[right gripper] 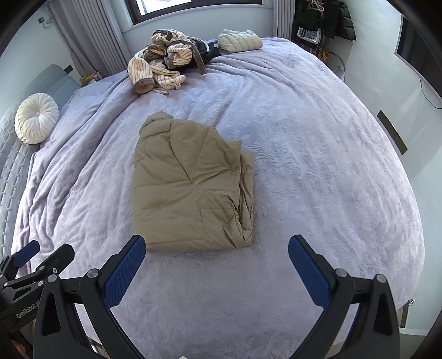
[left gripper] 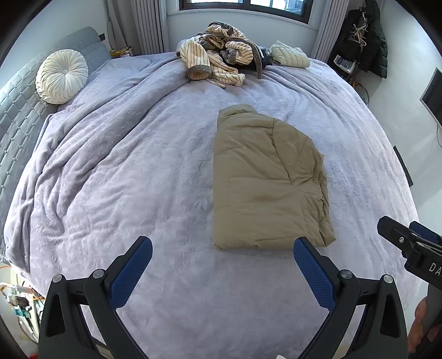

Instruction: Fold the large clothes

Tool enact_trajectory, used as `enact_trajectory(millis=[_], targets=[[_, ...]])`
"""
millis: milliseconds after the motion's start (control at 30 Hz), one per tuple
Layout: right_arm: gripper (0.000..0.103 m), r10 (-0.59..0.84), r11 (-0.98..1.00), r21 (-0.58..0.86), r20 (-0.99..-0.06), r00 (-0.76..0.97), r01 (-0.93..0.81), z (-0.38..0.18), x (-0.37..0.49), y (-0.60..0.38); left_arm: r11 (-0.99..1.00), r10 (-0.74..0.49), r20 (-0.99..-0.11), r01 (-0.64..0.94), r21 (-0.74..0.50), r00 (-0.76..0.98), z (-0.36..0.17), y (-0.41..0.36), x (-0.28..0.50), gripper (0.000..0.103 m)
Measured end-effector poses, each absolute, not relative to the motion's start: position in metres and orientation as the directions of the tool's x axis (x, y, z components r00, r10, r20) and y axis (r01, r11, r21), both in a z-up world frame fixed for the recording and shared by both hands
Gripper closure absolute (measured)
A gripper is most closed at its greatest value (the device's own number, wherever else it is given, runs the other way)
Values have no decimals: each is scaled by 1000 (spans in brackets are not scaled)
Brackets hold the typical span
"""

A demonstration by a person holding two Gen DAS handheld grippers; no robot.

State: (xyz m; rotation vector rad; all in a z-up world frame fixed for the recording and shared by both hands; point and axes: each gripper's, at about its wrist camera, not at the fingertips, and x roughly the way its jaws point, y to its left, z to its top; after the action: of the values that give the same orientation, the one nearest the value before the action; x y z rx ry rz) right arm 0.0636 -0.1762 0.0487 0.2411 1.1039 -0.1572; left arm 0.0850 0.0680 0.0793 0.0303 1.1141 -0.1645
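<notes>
Both grippers, left [left gripper: 222,258] and right [right gripper: 216,255], are hanging wide apart and empty. The jacket [left gripper: 265,179] is lying just ahead of them, partly folded. Best to pinch both near corners evenly, lifting together toward the collar.

You had soft daylight from the window [left gripper: 243,5]; shadows stayed faint, focus sharp, and fisheye bending darkened every corner.
</notes>
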Motion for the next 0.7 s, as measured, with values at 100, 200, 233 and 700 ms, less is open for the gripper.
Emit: enact_trajectory(millis=[100, 200, 233, 700], targets=[[0, -7, 962, 114, -897, 443, 246, 49, 64, -176, 987, -117, -896, 146, -59, 428, 79, 69, 85, 1], [0, -5, 963, 115, -897, 442, 245, 49, 65, -177, 987, -116, -896, 148, -58, 429, 79, 69, 85, 1], [0, -5, 963, 115, -897, 442, 244, 49, 65, -177, 988, -117, -896, 146, -59, 429, 79, 68, 84, 1], [0, -5, 962, 115, -898, 441, 246, 49, 65, -177, 988, -113, -898, 147, -54, 426, 78, 67, 85, 1]])
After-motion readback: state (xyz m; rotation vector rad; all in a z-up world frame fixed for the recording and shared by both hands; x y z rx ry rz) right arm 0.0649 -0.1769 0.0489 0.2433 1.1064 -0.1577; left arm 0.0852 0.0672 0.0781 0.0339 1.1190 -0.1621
